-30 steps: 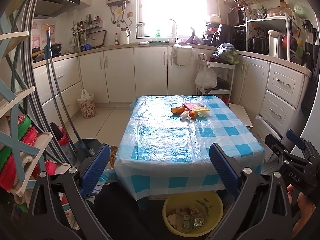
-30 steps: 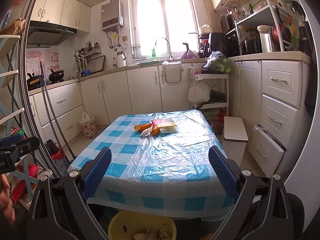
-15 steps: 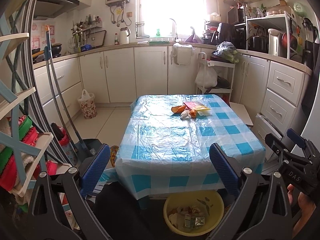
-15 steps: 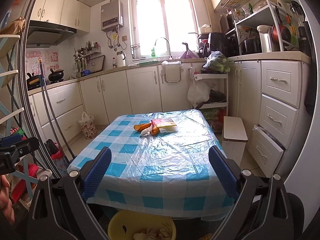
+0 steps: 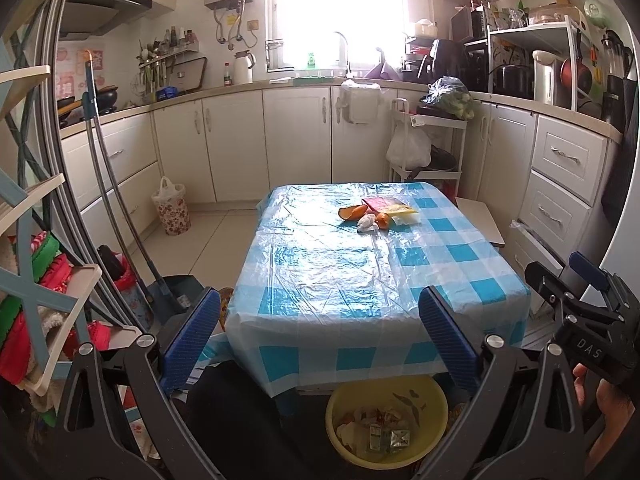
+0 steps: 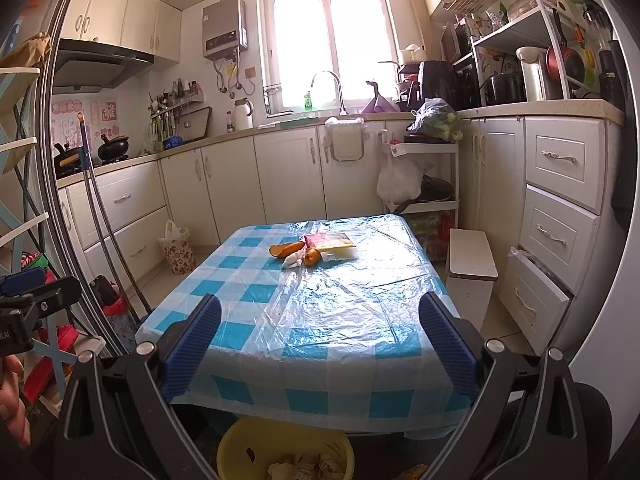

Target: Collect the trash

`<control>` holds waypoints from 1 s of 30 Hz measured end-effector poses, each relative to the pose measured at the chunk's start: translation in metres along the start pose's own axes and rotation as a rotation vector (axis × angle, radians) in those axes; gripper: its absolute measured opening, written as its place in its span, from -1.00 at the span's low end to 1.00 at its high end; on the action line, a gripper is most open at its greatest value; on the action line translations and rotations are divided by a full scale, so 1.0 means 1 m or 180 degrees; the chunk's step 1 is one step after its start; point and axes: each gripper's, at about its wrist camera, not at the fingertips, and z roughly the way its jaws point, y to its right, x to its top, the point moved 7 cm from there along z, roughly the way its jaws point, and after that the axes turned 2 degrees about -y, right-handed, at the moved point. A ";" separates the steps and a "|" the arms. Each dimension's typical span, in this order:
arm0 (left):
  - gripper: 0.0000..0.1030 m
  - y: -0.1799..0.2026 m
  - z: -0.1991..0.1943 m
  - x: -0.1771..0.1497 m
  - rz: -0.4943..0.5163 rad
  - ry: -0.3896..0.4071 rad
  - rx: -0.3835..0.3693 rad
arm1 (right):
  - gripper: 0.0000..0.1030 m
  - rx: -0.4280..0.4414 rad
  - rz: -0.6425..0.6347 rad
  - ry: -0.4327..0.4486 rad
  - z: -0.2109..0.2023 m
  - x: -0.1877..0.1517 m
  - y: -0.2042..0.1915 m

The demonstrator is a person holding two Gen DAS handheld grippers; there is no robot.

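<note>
Trash pile (image 5: 376, 216) sits on the far half of the table (image 5: 320, 280), on the blue-checked cloth under clear plastic: two orange peel pieces (image 5: 353, 212), a crumpled white tissue (image 5: 367, 223) touching them, and a pink-and-yellow wrapper (image 5: 390, 207) just behind. Yellow basin (image 5: 386, 420) on the floor at the near table edge, partly under it, holds scraps. Left gripper (image 5: 320, 332) released, jaws wide apart, empty, held short of the table. Right gripper (image 6: 320, 344) likewise spread and empty, well apart from the pile
</note>
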 end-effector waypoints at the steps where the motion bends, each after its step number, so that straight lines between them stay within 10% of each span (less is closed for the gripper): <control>1: 0.86 0.001 0.003 0.000 0.0006 -0.0016 -0.0010 | 0.85 0.0022 0.0017 -0.0014 0.001 0.001 0.000; 30: 0.86 -0.017 0.157 -0.016 -0.0126 -0.0751 -0.0016 | 0.85 0.0278 0.0183 -0.1135 0.205 0.035 0.026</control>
